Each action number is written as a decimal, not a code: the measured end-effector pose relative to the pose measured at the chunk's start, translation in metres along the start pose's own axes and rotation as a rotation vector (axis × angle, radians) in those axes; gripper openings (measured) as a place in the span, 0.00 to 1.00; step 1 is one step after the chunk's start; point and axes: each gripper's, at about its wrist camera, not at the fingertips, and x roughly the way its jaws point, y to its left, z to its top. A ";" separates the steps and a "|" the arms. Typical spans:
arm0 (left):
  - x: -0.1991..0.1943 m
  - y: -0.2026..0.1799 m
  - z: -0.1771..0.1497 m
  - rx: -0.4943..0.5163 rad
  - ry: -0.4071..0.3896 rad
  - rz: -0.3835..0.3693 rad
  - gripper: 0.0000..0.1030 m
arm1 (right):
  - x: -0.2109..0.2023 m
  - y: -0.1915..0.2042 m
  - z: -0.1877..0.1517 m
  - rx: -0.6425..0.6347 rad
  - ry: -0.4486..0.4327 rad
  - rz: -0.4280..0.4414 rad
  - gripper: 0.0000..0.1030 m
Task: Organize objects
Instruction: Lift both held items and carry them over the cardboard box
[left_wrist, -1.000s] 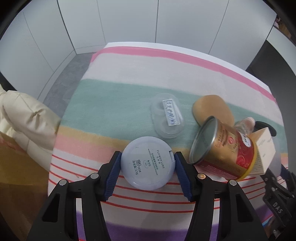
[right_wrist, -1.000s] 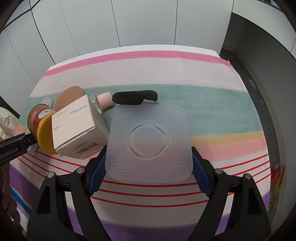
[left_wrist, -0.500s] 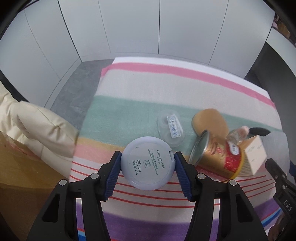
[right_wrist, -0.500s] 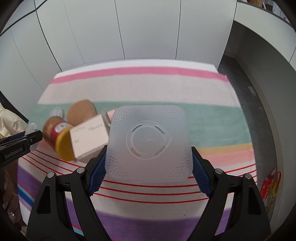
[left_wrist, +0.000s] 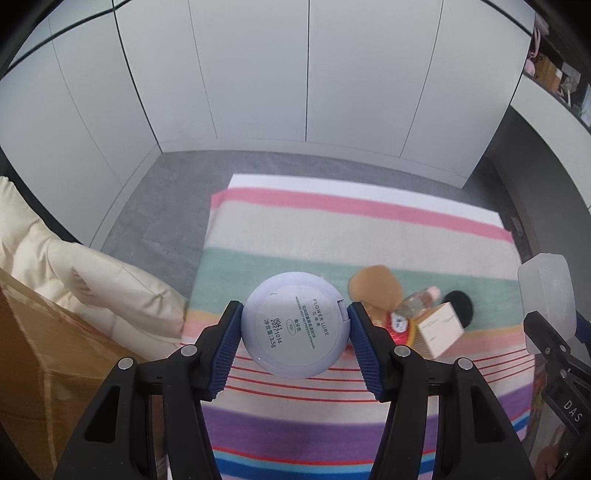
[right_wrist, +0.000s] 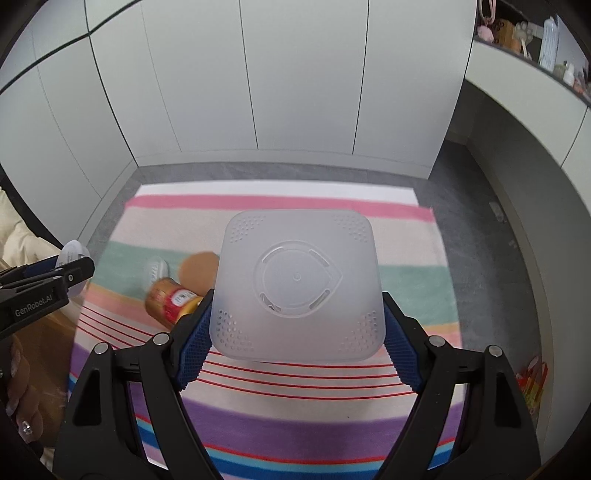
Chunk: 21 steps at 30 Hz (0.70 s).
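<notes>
Two items in hand, the rest not yet sorted — we judge the task well short of done.

Largest first: the striped blanket covers the surface below, and both of our loads are held in the air above it. We have the right gripper pinching the frosted square container by its two sides, upside down, base toward the camera. We have the left gripper clamped on the round lilac powder compact, label side up. Left lying in a loose cluster on the blanket — the red-and-gold can on its side, the pale carton, a tan round pad, a black puff, a small bottle and a clear little case. No sorted group is visible.
</notes>
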 end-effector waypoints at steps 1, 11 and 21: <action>-0.006 -0.001 0.002 0.000 -0.006 -0.002 0.57 | -0.007 0.001 0.004 -0.003 -0.008 0.000 0.82; -0.075 -0.001 0.024 0.001 -0.082 -0.017 0.57 | -0.075 0.003 0.038 -0.013 -0.078 -0.016 0.82; -0.150 -0.013 0.044 0.042 -0.179 0.000 0.57 | -0.138 0.009 0.065 -0.028 -0.132 -0.043 0.82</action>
